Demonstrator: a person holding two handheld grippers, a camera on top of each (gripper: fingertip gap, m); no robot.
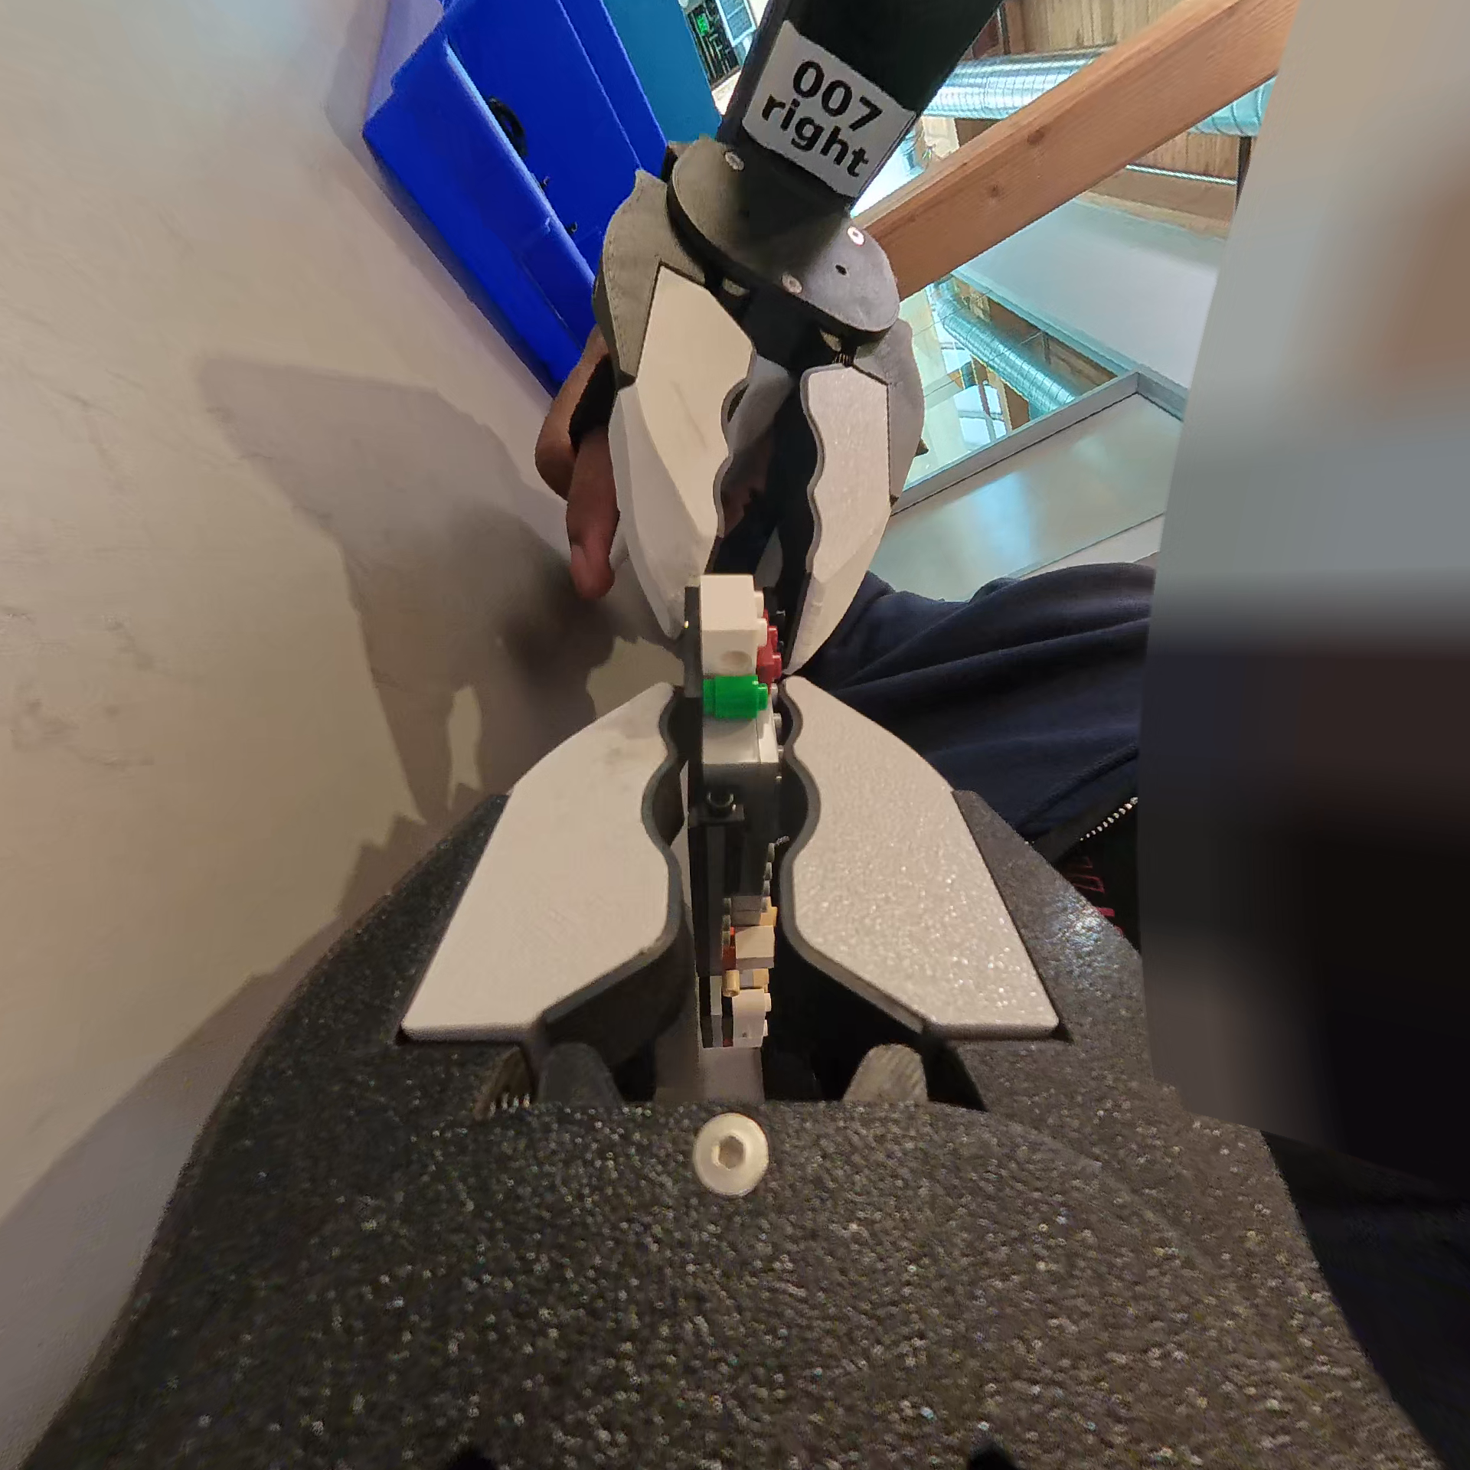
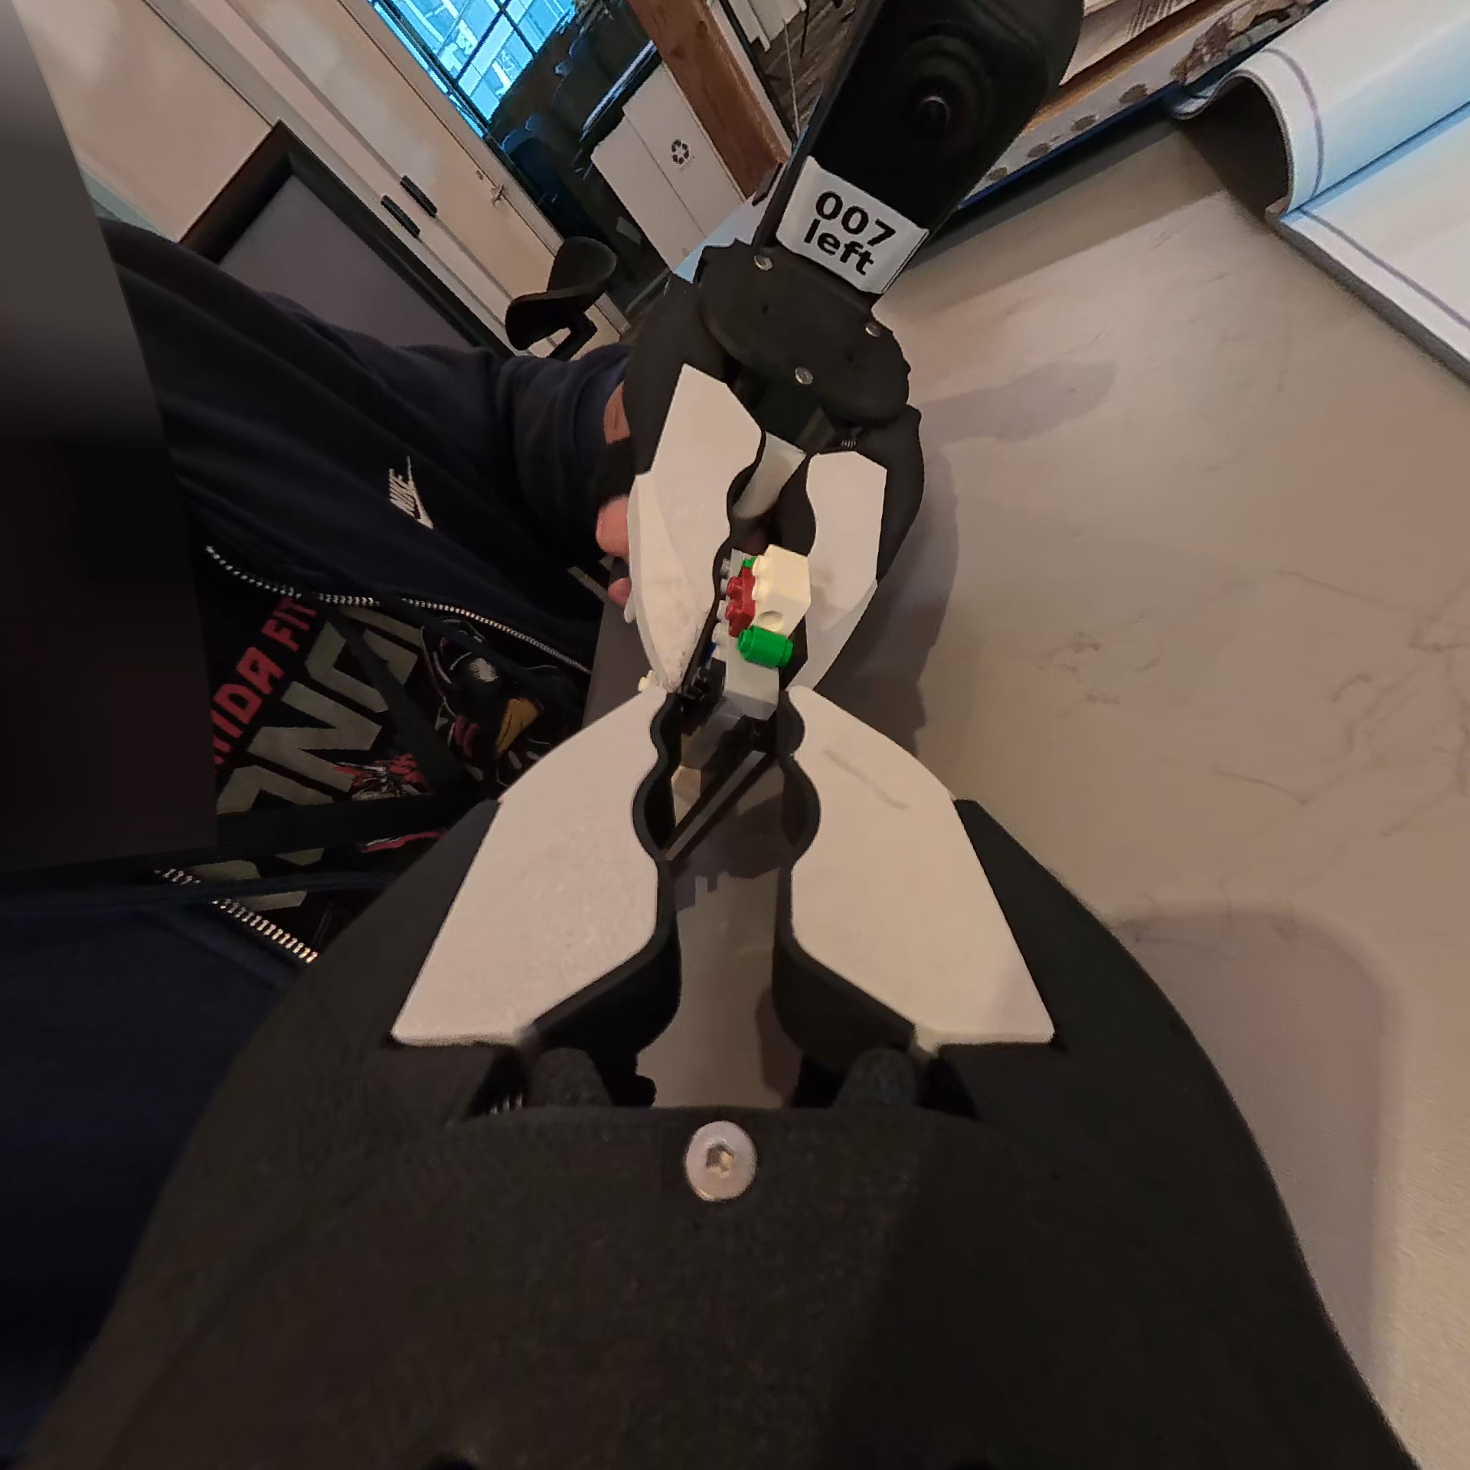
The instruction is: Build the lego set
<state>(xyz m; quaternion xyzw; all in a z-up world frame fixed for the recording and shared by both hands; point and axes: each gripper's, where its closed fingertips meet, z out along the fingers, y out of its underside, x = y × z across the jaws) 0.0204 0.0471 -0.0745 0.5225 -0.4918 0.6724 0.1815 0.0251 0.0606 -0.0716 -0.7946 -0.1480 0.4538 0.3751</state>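
A small brick assembly (image 1: 736, 764) on a dark plate carries a white brick (image 1: 728, 628), a green round brick (image 1: 732, 698) and red bricks (image 1: 768, 652). My left gripper (image 1: 728, 692) is shut on it, and the plate runs back between its fingers. My right gripper (image 1: 736, 648) comes from above, tip to tip with the left, and its pads press on the end with the white brick. In the right wrist view, my right gripper (image 2: 728, 700) clamps the grey and black end of the assembly (image 2: 748, 692). The left gripper (image 2: 740, 676) holds the part with the white brick (image 2: 783, 589) and green brick (image 2: 764, 646).
A pale marbled tabletop (image 2: 1193, 636) lies under both grippers. A blue bin (image 1: 493, 199) stands at the far side. An open book (image 2: 1368, 159) lies at the table's far right. A person in a dark zipped jacket (image 2: 318, 477) is close by. Only a small space, under 4 cm, lies between the two pairs of fingers. From either gripper's tips it is about 25 cm to the open book (image 2: 1368, 159).
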